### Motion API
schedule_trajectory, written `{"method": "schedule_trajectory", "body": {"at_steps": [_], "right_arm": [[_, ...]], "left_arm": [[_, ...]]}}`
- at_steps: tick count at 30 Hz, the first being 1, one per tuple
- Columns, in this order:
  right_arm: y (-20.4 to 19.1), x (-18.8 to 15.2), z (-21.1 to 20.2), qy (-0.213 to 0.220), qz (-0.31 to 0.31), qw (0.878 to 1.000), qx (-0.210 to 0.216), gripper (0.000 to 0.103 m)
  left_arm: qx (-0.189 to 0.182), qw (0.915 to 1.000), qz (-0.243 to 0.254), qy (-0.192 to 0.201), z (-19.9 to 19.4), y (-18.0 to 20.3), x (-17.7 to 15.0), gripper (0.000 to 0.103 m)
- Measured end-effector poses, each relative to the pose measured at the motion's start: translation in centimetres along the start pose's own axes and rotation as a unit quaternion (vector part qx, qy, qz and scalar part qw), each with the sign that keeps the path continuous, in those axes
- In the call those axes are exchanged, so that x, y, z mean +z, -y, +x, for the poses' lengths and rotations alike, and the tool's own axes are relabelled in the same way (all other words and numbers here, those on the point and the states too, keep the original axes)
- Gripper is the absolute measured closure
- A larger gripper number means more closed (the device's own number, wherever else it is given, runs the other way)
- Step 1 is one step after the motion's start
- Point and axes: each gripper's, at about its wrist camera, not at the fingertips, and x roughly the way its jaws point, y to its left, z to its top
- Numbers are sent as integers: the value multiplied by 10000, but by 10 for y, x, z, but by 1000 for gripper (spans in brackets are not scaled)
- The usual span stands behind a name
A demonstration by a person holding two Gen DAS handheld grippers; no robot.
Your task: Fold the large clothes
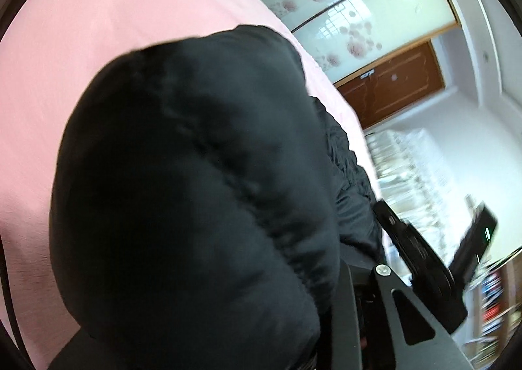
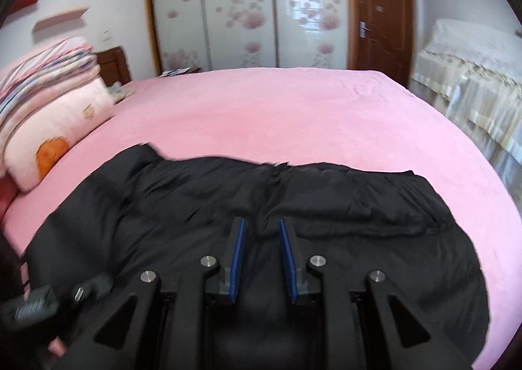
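Note:
A black padded jacket (image 2: 359, 207) lies spread across the near half of the pink bed (image 2: 293, 115). My right gripper (image 2: 261, 223) is down on the jacket's near middle, its blue pads (image 2: 239, 249) shut on a raised fold of the fabric. In the left wrist view a puffy part of the jacket (image 1: 195, 174) is lifted off the bed (image 1: 81, 60) and fills the middle. It covers my left gripper's fingers, so only the linkage (image 1: 391, 304) shows, and the fabric hangs bunched from where the fingers are. The right gripper's body (image 1: 424, 256) shows beside it.
Stacked pillows and folded quilts (image 2: 49, 102) sit at the bed's left end. A floral sliding wardrobe (image 2: 244, 11) and a brown door (image 2: 381, 11) stand behind the bed. A cloth-covered couch (image 2: 473, 76) runs along the right. The far half of the bed is bare pink sheet.

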Motion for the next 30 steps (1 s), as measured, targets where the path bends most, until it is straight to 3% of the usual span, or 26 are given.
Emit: {"method": "schedule_trajectory", "body": {"at_steps": [5, 10, 19, 24, 26, 30], "right_arm": [[-3, -20, 39, -374, -169, 9991, -84, 85], [8, -35, 58, -600, -43, 9982, 64, 85], [25, -46, 73, -738, 216, 9964, 359, 87], [36, -44, 81, -882, 288, 9940, 578, 87], [41, -41, 85, -969, 289, 9928, 634, 87], [48, -27, 87, -1276, 264, 9884, 780, 87]], "left_arm": [[440, 9952, 826, 274, -12, 49, -17, 81], [671, 9810, 1753, 480, -12, 102, -45, 81], [929, 9728, 2076, 429, 3, 157, -63, 81], [1195, 9591, 2523, 458, 3, 174, -62, 81], [1325, 9553, 2590, 517, -17, 156, -57, 81], [1668, 9461, 2684, 705, -18, 169, -61, 81]]}}
